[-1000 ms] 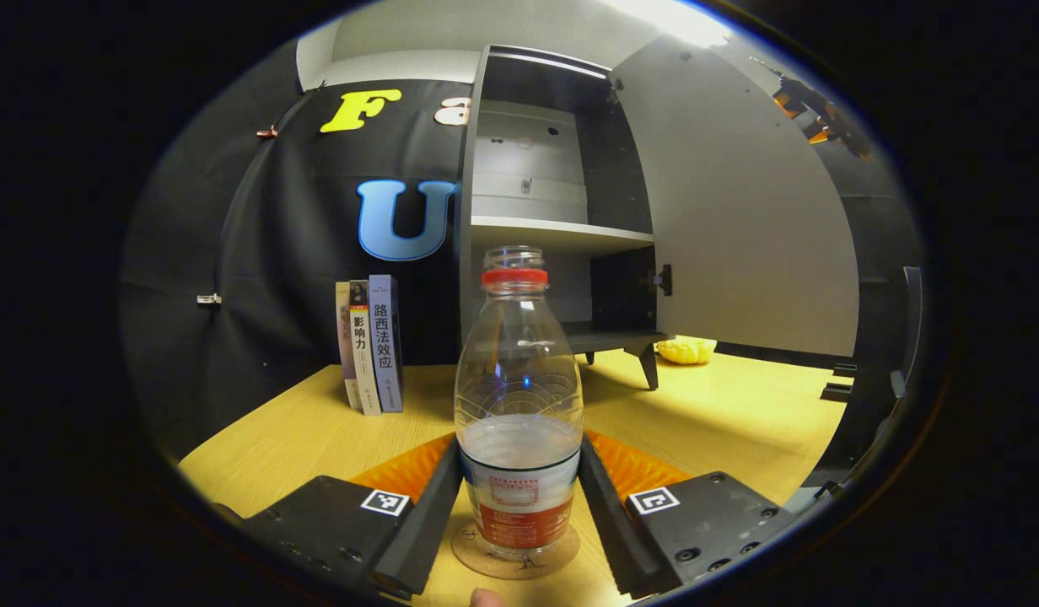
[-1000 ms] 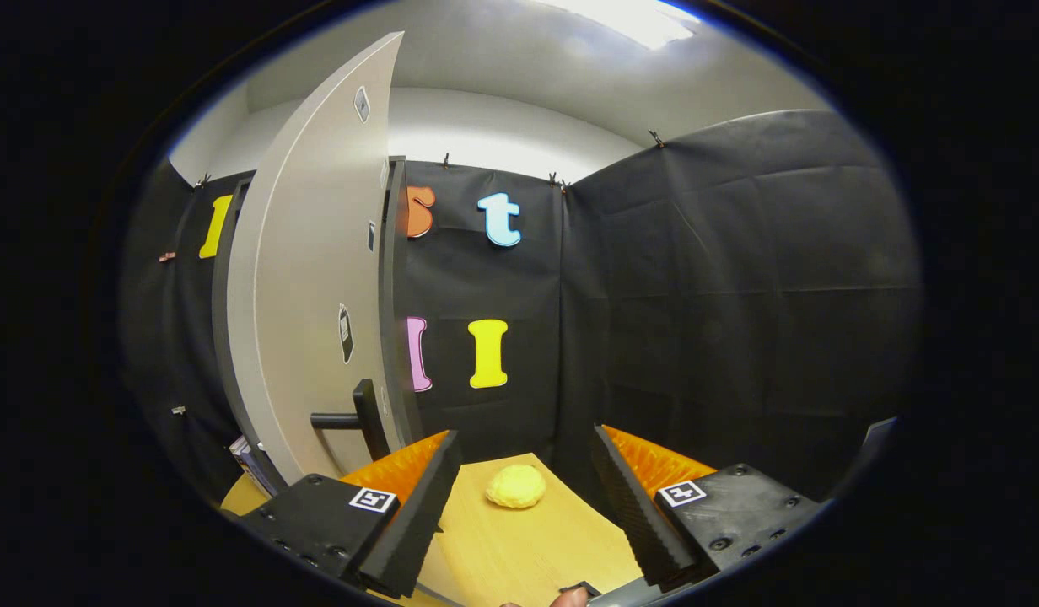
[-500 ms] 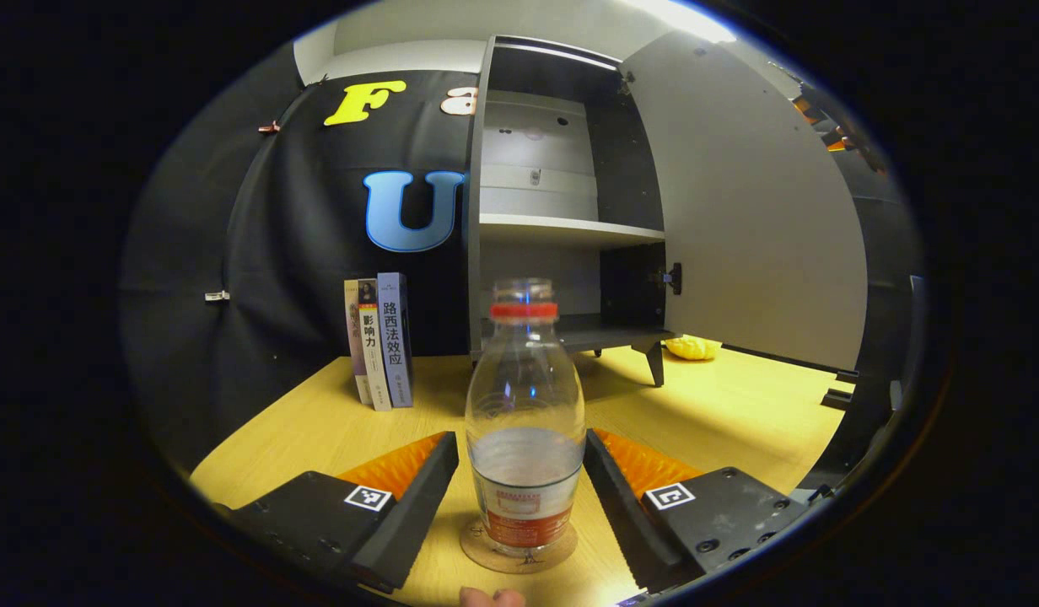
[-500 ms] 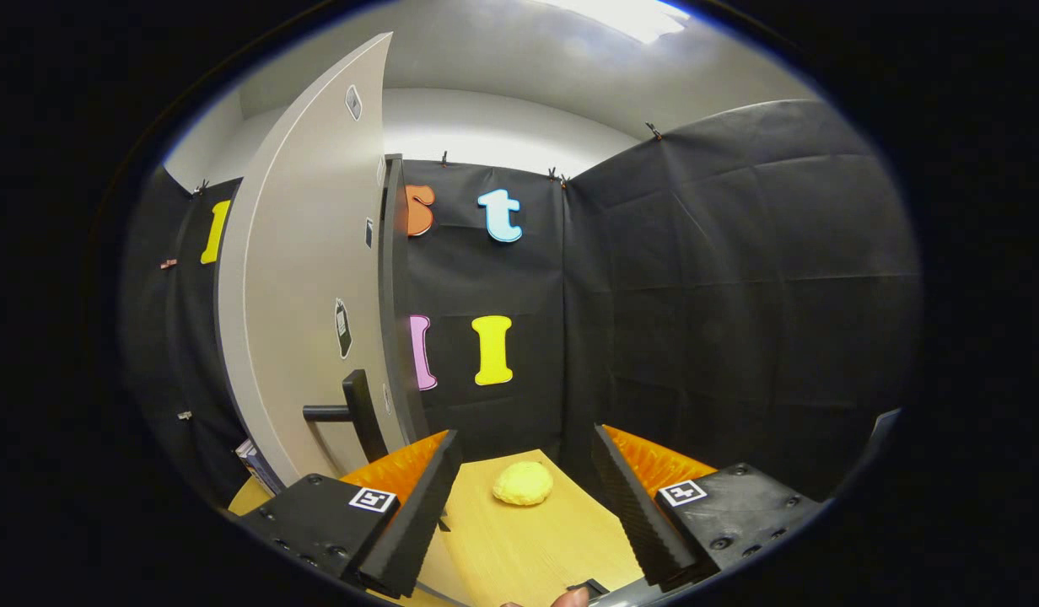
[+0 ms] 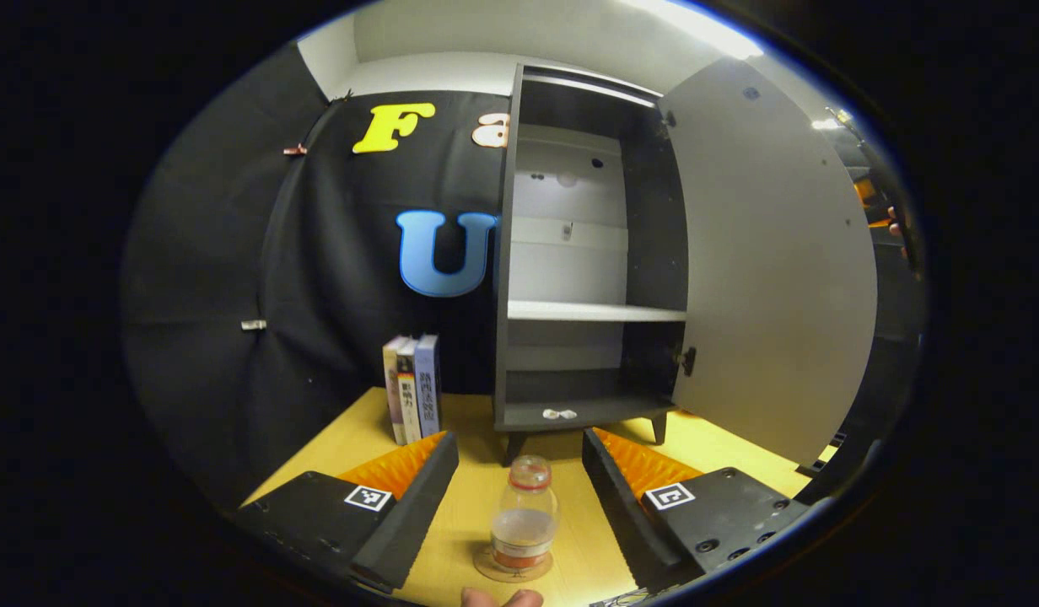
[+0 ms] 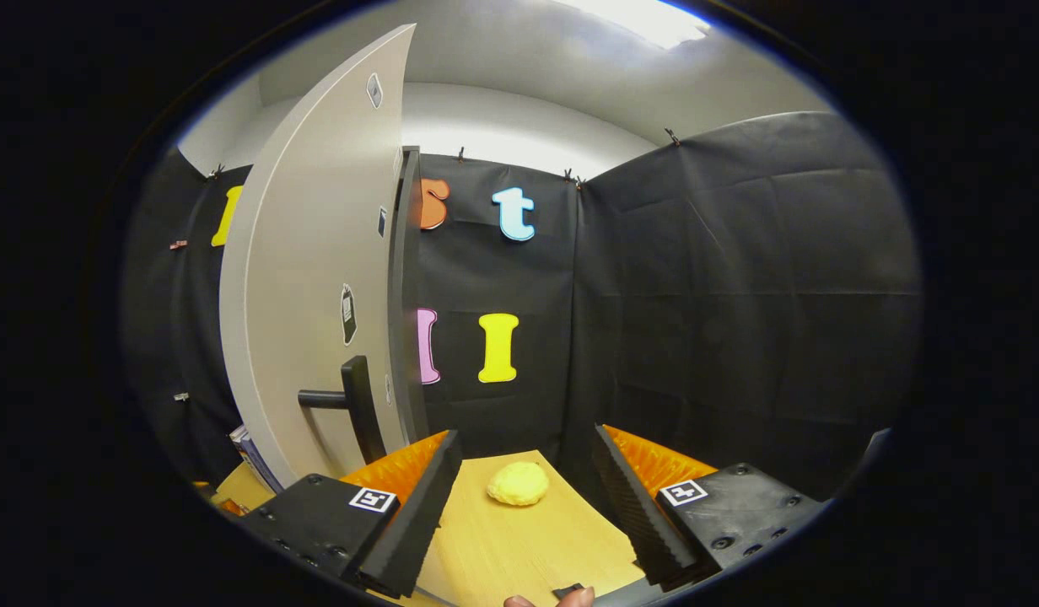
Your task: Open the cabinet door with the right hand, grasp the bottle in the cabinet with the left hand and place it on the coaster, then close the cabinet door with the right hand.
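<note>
So the left gripper (image 5: 519,485) has its fingers spread wide, nothing pinched. The plastic water bottle (image 5: 524,523) stands upright on the round cork coaster (image 5: 488,569) on the wooden worktop (image 5: 351,430), between the fingers but touching neither, and in front of the cabinet (image 5: 587,253). Left of the cabinet, three books (image 5: 413,398) stand against the wall. The cabinet door (image 5: 772,270) hangs wide open on the cabinet's right. In the right gripper view, the right gripper (image 6: 526,476) also has its fingers spread and empty, just beside the door's dark handle (image 6: 351,400), not touching it. A yellow lumpy thing (image 6: 518,483) sits on the worktop beyond.
</note>
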Action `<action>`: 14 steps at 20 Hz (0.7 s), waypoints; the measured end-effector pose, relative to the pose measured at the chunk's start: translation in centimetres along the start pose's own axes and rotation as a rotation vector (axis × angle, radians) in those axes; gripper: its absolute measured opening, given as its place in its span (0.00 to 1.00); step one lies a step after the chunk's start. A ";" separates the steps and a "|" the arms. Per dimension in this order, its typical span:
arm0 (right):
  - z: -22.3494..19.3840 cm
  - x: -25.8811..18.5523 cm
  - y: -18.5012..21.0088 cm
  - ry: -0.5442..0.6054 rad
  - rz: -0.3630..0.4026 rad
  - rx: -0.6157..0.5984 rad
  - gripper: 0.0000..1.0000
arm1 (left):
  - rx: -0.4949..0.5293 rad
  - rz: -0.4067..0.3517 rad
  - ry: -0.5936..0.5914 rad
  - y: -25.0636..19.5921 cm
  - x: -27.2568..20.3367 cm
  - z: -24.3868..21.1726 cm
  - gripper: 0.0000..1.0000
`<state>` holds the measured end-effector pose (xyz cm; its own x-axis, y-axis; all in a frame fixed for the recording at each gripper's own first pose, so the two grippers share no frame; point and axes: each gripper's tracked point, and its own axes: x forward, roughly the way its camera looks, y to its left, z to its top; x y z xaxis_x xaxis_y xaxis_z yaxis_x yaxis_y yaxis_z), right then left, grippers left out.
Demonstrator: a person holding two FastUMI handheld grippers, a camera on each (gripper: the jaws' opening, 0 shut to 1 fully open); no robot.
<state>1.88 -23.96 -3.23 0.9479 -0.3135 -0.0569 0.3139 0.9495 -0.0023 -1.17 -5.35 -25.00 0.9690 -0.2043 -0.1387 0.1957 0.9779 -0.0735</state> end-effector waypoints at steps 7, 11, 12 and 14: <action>-0.3 0.1 0.1 0.010 0.002 0.027 0.97 | -0.180 0.097 -0.037 4.2 -2.3 10.2 0.94; -0.3 0.0 0.1 0.008 -0.006 0.031 0.98 | -0.119 0.171 -0.080 7.2 -3.5 14.8 0.94; -0.3 -0.1 0.1 0.006 -0.009 0.032 0.98 | -0.087 0.181 -0.082 7.6 -3.6 15.4 0.94; -0.3 -0.5 0.5 0.008 -0.007 0.043 0.97 | -0.036 0.197 -0.075 8.3 -3.7 16.0 0.94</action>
<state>1.57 -23.32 -3.54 0.9452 -0.3199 -0.0648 0.3229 0.9456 0.0405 -0.69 4.25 -9.31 0.9968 -0.0044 -0.0804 -0.0027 0.9961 -0.0881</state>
